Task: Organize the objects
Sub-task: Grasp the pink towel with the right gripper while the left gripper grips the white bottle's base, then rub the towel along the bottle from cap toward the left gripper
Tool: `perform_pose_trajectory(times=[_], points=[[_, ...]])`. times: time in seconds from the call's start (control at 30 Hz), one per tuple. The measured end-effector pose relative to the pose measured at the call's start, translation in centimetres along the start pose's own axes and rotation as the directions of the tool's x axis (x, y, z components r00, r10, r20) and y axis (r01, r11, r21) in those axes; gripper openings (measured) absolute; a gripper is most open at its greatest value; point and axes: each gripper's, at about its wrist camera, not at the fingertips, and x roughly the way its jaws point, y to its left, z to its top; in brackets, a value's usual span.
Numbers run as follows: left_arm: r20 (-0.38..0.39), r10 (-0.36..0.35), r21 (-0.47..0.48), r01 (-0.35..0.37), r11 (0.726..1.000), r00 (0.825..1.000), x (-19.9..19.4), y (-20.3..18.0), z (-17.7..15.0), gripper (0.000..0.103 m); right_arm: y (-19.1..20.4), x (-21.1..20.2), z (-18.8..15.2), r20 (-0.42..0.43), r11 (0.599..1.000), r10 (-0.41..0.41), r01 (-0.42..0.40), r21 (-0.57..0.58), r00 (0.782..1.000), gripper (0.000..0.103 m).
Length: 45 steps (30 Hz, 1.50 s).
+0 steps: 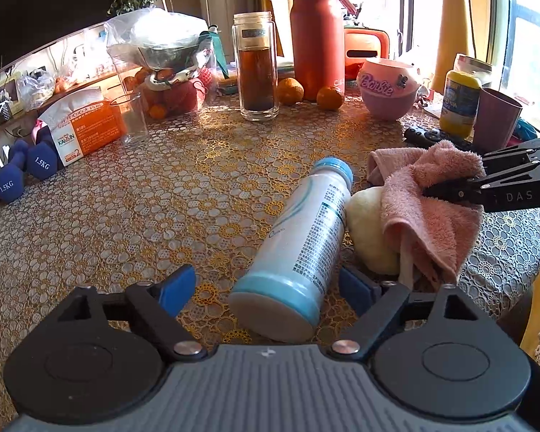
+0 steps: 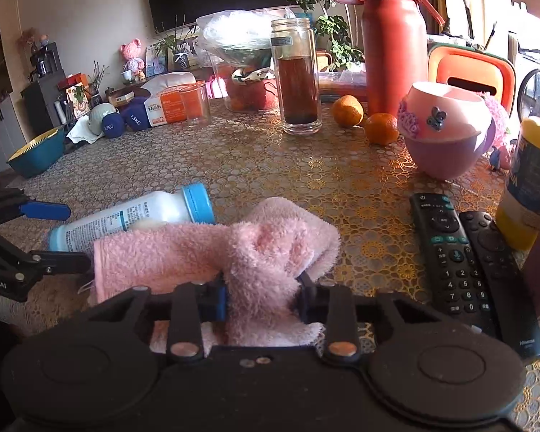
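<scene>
Right claw (image 2: 262,297) pinching pink towel (image 2: 212,248), left claw (image 1: 266,293) straddling lying bottle (image 1: 298,248)

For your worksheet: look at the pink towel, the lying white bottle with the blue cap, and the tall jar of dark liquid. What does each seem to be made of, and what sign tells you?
Pink towel: soft terry cloth, fuzzy looped pile, matte.
White bottle: probably plastic, smooth with a slight sheen, printed label, blue cap.
Tall jar: likely glass, clear and glossy; the dark liquid shows through thick walls.

Bright window (image 1: 529,36) glare right; warm light, sharp centre, fisheye-warped edges.
</scene>
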Motion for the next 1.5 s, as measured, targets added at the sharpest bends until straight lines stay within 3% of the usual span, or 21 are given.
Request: perform_pose_trajectory(times=[0.1,0.27,0.37,0.57,0.77,1.13,1.5], points=[[-0.008,-0.018,0.012,0.018,1.0,1.0,-0.1,-0.4,-0.1,0.061,0.9,-0.8,0.5,0.034,1.0,-0.01,0.011,-0.018,0.999,0.02],[-0.001,-0.012,0.025,0.012,1.0,1.0,-0.3,-0.7,-0.3,0.06,3.1,-3.3,2.2,0.126,0.997,0.003,0.006,-0.071,0.992,0.018],[0.004,-0.005,0.029,0.005,1.0,1.0,-0.4,-0.9,-0.4,0.06,5.8,-4.4,3.2,0.152,0.985,0.059,-0.033,-0.169,0.987,0.018],[0.014,-0.009,0.029,0.008,1.0,1.0,-0.6,-0.9,-0.6,0.059,10.8,-3.7,3.6,0.085,0.936,0.2,-0.165,-0.31,0.976,0.018],[0.023,-0.002,0.035,0.002,0.999,1.0,-0.7,-1.0,-0.8,0.059,11.6,-0.9,4.7,0.005,0.924,0.277,-0.265,-0.274,0.961,0.018],[0.023,-0.018,0.009,0.018,1.0,1.0,-0.8,-0.6,-0.8,0.058,13.7,2.2,5.3,-0.028,0.889,0.147,-0.144,-0.435,0.989,0.018],[0.03,-0.03,0.002,0.03,1.0,0.999,-0.7,-0.3,-0.9,0.058,10.3,4.7,7.6,-0.026,0.908,0.017,-0.026,-0.418,1.0,0.019]])
